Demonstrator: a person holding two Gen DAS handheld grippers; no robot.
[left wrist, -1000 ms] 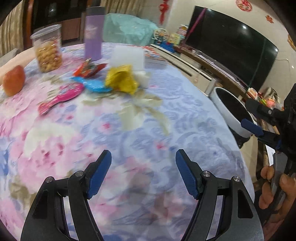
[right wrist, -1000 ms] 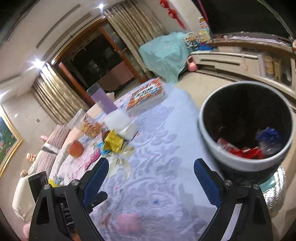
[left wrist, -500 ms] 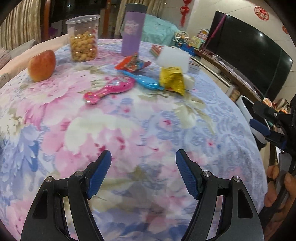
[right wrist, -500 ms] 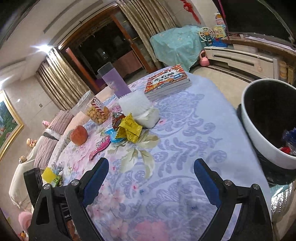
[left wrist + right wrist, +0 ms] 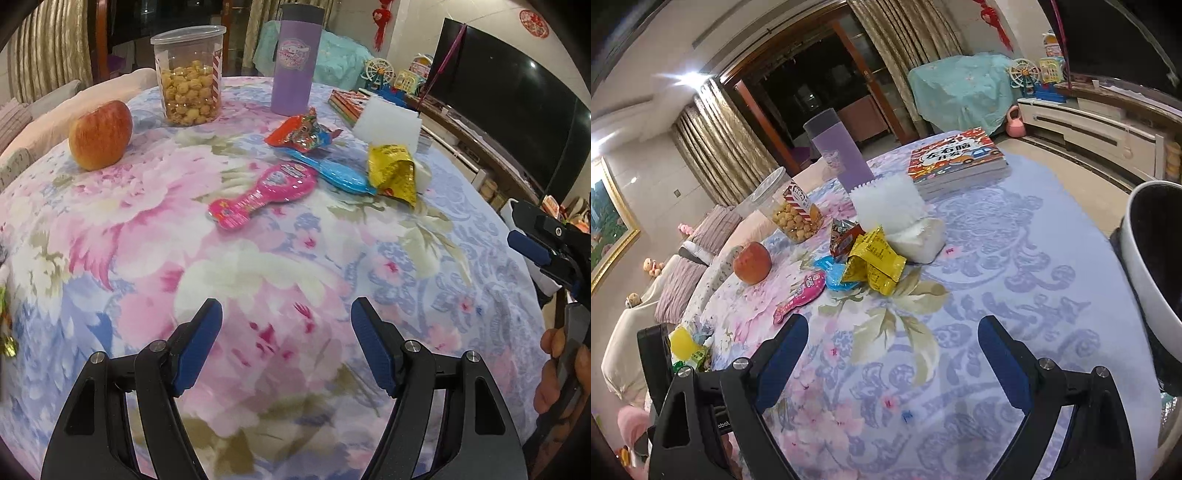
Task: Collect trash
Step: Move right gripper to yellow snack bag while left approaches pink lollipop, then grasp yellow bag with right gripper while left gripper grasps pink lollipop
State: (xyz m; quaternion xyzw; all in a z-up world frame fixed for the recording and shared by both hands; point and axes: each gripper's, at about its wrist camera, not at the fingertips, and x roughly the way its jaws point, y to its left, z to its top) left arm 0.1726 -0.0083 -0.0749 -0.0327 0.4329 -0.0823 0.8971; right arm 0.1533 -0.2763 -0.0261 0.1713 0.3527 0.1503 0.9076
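Jar of clear plastic, upright at the far side of the surface, roughly half full of round yellow snack balls; lid on. Purple tumbler upright beside it, lidded, contents not visible. White bin stands off the right edge of the surface, dark inside; cut by the frame, contents cannot be made out. Left tongs spread wide, holding nothing, hovering above the near floral cloth. Right tongs likewise wide apart and empty, pointed toward the wrapper cluster. Trash sits mid-surface, well apart from both tongs: yellow wrapper crumpled and touching a white tissue pack; red wrapper behind it; blue packet partly under the yellow one; pink packet just beside the blue. Apple stands apart to the left. Book stack at the far edge. More small yellow-green wrappers at the left edge of the right wrist view, partly hidden by the tongs' frame, hard to identify.
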